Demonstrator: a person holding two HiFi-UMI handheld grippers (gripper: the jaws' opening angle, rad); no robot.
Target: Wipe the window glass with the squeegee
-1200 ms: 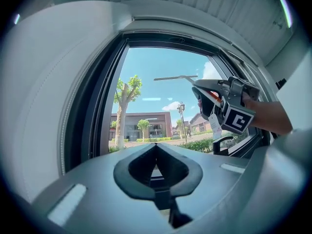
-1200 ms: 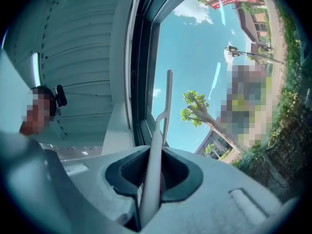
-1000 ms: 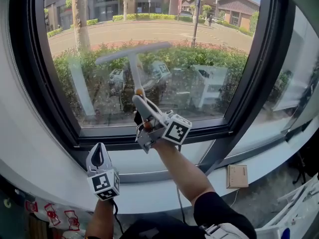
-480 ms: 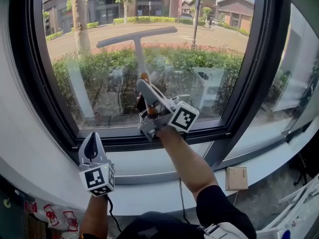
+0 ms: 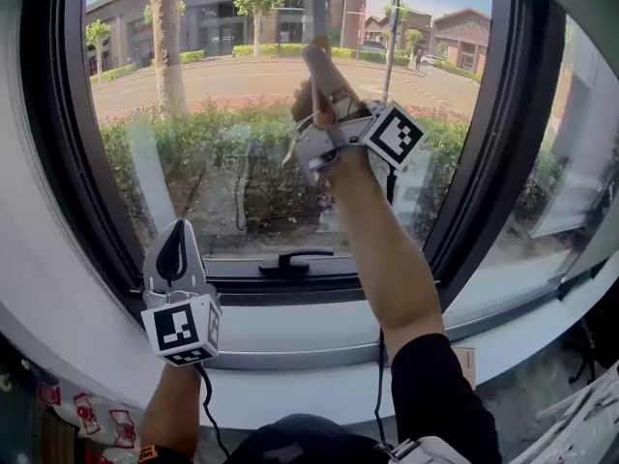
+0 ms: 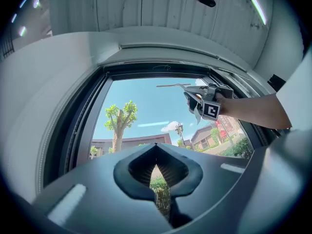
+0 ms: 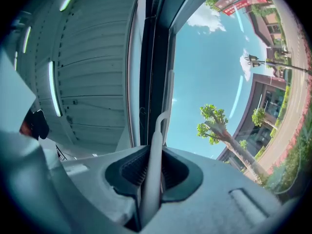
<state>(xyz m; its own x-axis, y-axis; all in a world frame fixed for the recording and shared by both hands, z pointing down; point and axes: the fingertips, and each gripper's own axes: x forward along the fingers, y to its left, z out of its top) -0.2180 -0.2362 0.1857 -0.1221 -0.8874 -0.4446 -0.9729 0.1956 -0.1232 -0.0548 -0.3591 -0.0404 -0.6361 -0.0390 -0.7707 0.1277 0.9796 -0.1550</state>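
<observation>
The window glass (image 5: 222, 153) fills most of your head view. Its dark frame (image 5: 53, 162) runs out of the picture at the top, so you see neither upper corner there. Through the pane you get a street, a hedge and a tree trunk (image 5: 169, 56). Faint reflections lie over the lower half and are hard to make out. Below the frame the pale ledge (image 5: 280, 332) curves across, partly covered by your two forearms.

Your right gripper (image 5: 319, 61) is raised high in front of the upper part of the glass, its jaws clenched on the squeegee (image 5: 317, 8). The stem rises straight out from between the jaw tips, and the crossbar sits at the very top edge of the head view, partly cut off. In the right gripper view the pale handle runs down between the ribbed pads and its lower end is lost inside the jaws. The blade lies close beside the dark frame; you cannot tell whether it touches the pane.

Your left gripper (image 5: 174, 254) is low, before the frame's bottom-left corner, pointing up, well apart from the squeegee. Its jaws meet at the tips with nothing between them.

A small black latch (image 5: 290, 259) sits on the bottom rail, between your arms.
</observation>
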